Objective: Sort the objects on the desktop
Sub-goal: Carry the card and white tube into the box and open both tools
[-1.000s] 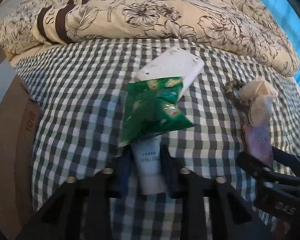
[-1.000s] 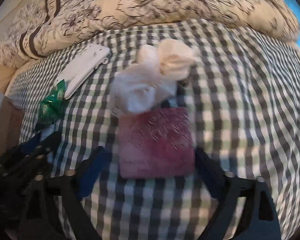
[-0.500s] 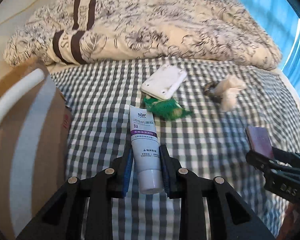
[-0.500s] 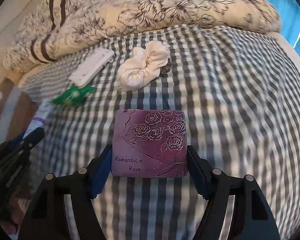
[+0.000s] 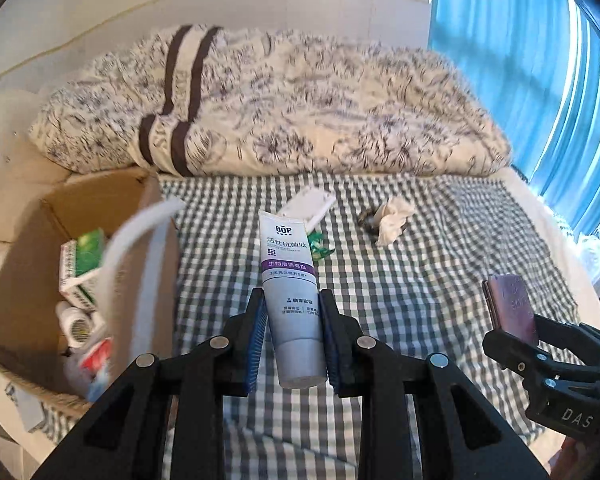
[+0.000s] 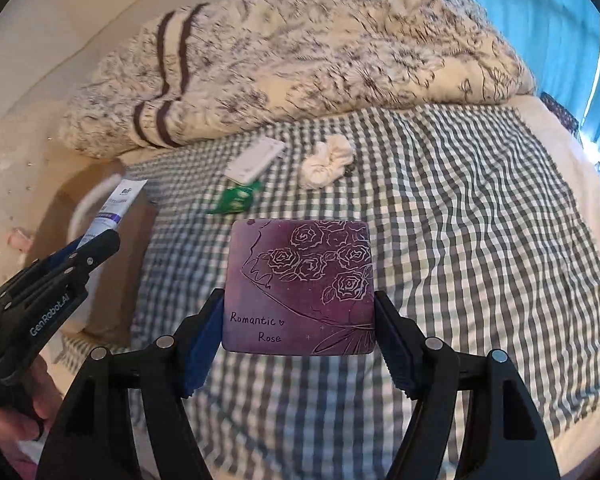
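On the checked bedsheet (image 5: 440, 280), across both wrist views, the count runs as follows.

Grippers: two. One left gripper (image 5: 292, 320), jaws drawn in close on one toothpaste tube (image 5: 290, 280), the blue pads pressing its lower body on either side, cap end toward the camera, crimped end pointing to 12 o'clock. The tube is held clear of the sheet. One right gripper (image 6: 298, 320), jaws set wide and closed against the two side edges of one purple case (image 6: 300, 284), a flat rounded square printed with roses and the words "Romantic Rose". In the left wrist view the same case appears edge-on at 3 o'clock, standing up out of the right gripper.

Loose items lying on the sheet: four.
- One white flat rectangular object (image 5: 308, 206), at 12 o'clock from the tube, partly hidden behind its crimped end.
- One green foil sachet (image 6: 236, 198), just beside the white object's near end.
- One cream scrunchie (image 6: 326, 162), at 1 o'clock from the purple case, well apart from it.
- One small dark object (image 5: 367, 219), touching the scrunchie's left side; too small to identify.

Containers: one cardboard box (image 5: 28, 272), at 9 o'clock from the left gripper, open at the top, one pale strap (image 5: 140, 236) arching across it. Contents visible: one green-and-white carton (image 5: 82, 268), one small white bottle (image 5: 74, 320), one red-and-white pack below them; anything further is blurred.

Bedding: one floral duvet (image 5: 300, 112) with two pairs of dark stripes, bunched along the far edge at 12 o'clock.

One blue curtain (image 5: 532, 80) at 2 o'clock.
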`<state>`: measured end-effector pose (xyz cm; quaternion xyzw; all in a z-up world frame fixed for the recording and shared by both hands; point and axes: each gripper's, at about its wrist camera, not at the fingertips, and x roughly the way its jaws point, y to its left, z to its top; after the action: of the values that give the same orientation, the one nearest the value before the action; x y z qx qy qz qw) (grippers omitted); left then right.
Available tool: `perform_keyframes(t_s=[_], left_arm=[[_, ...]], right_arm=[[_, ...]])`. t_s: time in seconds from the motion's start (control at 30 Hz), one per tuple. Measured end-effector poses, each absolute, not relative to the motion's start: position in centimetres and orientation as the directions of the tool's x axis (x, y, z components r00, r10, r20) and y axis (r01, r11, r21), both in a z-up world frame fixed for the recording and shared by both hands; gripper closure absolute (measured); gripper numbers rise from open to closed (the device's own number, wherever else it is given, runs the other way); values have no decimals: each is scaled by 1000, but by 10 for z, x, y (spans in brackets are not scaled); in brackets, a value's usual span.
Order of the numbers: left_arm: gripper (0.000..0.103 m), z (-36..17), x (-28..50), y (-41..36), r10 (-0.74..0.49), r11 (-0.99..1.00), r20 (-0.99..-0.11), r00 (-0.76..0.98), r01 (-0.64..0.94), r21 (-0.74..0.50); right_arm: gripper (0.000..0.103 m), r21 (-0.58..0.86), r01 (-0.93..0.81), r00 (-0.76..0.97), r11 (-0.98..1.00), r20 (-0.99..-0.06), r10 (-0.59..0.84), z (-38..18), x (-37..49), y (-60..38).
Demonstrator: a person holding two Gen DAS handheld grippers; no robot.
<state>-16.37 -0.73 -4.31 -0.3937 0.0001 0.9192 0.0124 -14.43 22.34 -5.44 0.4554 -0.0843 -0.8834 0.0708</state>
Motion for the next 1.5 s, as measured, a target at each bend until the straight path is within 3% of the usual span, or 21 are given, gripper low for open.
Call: perform_keyframes(t_s=[0.37, 0.67, 0.97, 1.23, 1.3, 1.37, 1.5], left_arm=[[77, 7, -107, -54, -10, -1000, -663, -749, 26, -15], [77, 29, -97, -129, -47, -995, -645, -762, 90, -34], [77, -10, -129, -215, -117, -980, -700, -705, 197, -34], [76, -57, -163, -243, -104, -974, -750, -653, 219, -55], [69, -61, -167, -241, -102, -979, -747, -657, 202, -43], [30, -63, -169, -236, -117, -983, -744, -658, 185, -9], [27, -63, -170, -229, -128, -983, -727, -674, 182, 4]], right_arm=[[32, 212, 165, -603, -963, -751, -268, -14, -92, 161], [32, 221, 320, -568, -921, -733, -373, 8, -100, 68], [32, 358, 385, -453, -851, -730, -512, -5, -174, -13], [32, 343, 363, -396, -866, -785, -477, -38, -236, -64], [29, 320, 365, -408, -874, -789, -459, -41, -243, -69], [24, 308, 387, -420, -869, -781, -463, -39, -242, -72], [22, 256, 393, -469, -883, -770, -433, -31, -238, -69]])
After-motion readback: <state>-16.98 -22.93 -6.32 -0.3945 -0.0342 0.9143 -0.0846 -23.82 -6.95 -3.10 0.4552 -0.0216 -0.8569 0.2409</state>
